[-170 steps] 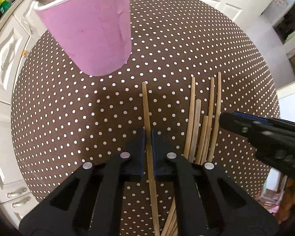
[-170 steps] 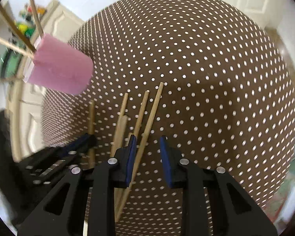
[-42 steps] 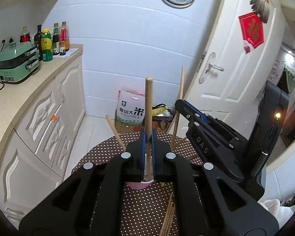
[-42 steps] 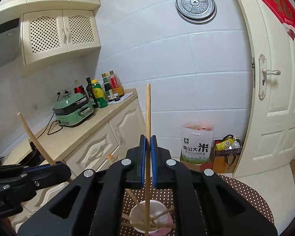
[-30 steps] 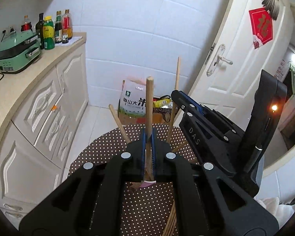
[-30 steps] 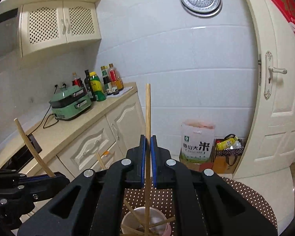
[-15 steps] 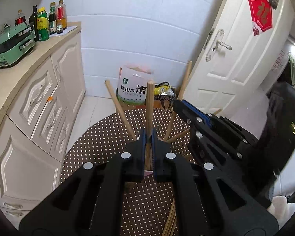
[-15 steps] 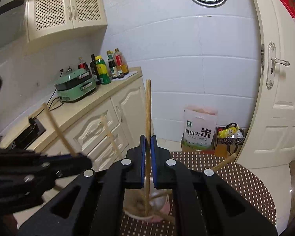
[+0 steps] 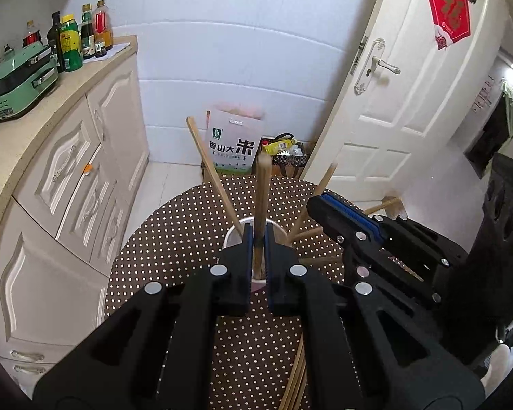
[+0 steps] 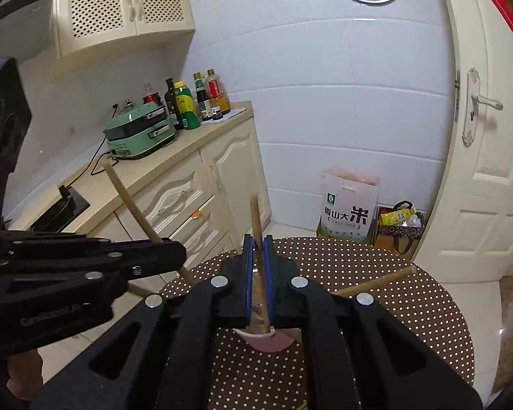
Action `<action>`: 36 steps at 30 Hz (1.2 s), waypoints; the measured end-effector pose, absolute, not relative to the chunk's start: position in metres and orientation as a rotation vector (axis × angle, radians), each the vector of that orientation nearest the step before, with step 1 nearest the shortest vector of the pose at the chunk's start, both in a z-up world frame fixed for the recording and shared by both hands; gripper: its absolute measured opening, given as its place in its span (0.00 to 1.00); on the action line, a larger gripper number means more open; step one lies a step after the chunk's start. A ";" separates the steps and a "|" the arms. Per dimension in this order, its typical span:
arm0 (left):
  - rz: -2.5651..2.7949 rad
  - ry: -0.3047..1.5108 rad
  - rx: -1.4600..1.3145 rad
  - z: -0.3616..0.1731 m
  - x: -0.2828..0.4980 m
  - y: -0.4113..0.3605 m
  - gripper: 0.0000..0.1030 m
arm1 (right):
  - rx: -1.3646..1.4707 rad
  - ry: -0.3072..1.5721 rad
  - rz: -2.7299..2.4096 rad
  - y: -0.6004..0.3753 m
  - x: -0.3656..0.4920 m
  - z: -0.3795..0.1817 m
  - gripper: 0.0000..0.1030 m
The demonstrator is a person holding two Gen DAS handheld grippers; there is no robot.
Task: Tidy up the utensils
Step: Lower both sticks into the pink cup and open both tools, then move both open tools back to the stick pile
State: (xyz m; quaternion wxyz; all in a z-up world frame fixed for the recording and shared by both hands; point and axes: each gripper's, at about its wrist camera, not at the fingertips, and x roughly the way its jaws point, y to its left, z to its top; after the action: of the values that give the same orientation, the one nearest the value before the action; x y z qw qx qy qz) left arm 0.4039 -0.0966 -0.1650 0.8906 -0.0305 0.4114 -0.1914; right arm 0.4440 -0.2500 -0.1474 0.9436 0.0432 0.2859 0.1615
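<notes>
A pink cup (image 9: 234, 235) stands on the round brown dotted table (image 9: 174, 239), with several wooden chopsticks leaning out of it. My left gripper (image 9: 257, 235) is directly above the cup, jaws slightly parted around an upright chopstick (image 9: 261, 198) whose lower end is in the cup. My right gripper (image 10: 259, 244) is over the same cup (image 10: 273, 343), jaws slightly parted, with a blurred chopstick (image 10: 256, 225) between them. The right gripper also shows in the left wrist view (image 9: 328, 205). Loose chopsticks (image 9: 296, 382) lie on the table near me.
Cream cabinets (image 9: 68, 177) with a green appliance (image 10: 140, 131) and bottles (image 10: 188, 102) run along the left. A rice bag (image 9: 232, 143) stands on the floor behind the table. A white door (image 9: 410, 85) is at the right.
Both grippers have lowered toward the cup with their chopsticks. The jaws of both have parted a little, and the right one's chopstick has slid down into the cup.
</notes>
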 end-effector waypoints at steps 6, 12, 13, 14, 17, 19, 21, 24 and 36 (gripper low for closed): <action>-0.385 0.876 -0.056 -0.168 0.397 -0.099 0.09 | 0.112 0.625 0.328 -0.253 0.437 -0.149 0.06; -0.354 0.851 -0.071 -0.167 0.385 -0.095 0.50 | 0.147 0.623 0.302 -0.266 0.422 -0.141 0.12; -0.354 0.851 -0.072 -0.166 0.384 -0.095 0.50 | 0.152 0.623 0.295 -0.269 0.420 -0.139 0.14; -0.352 0.848 -0.071 -0.166 0.381 -0.094 0.50 | 0.158 0.622 0.292 -0.271 0.418 -0.138 0.14; -0.349 0.829 -0.082 -0.163 0.374 -0.094 0.51 | 0.176 0.620 0.273 -0.279 0.410 -0.136 0.19; -0.348 0.819 -0.091 -0.162 0.369 -0.093 0.52 | 0.194 0.622 0.261 -0.286 0.403 -0.135 0.21; -0.343 0.803 -0.097 -0.162 0.363 -0.092 0.54 | 0.206 0.625 0.253 -0.292 0.398 -0.135 0.23; -0.334 0.796 -0.115 -0.166 0.355 -0.089 0.58 | 0.211 0.635 0.231 -0.301 0.390 -0.139 0.26; -0.371 0.972 -0.049 -0.246 0.343 -0.125 0.59 | 0.324 0.817 0.142 -0.334 0.368 -0.198 0.27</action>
State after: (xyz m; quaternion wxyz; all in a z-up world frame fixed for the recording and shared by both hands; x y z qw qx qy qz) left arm 0.3435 -0.1248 -0.2465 0.8675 -0.0233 0.4641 -0.1774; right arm 0.3678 -0.3344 -0.1983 0.9025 0.1566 0.3952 0.0687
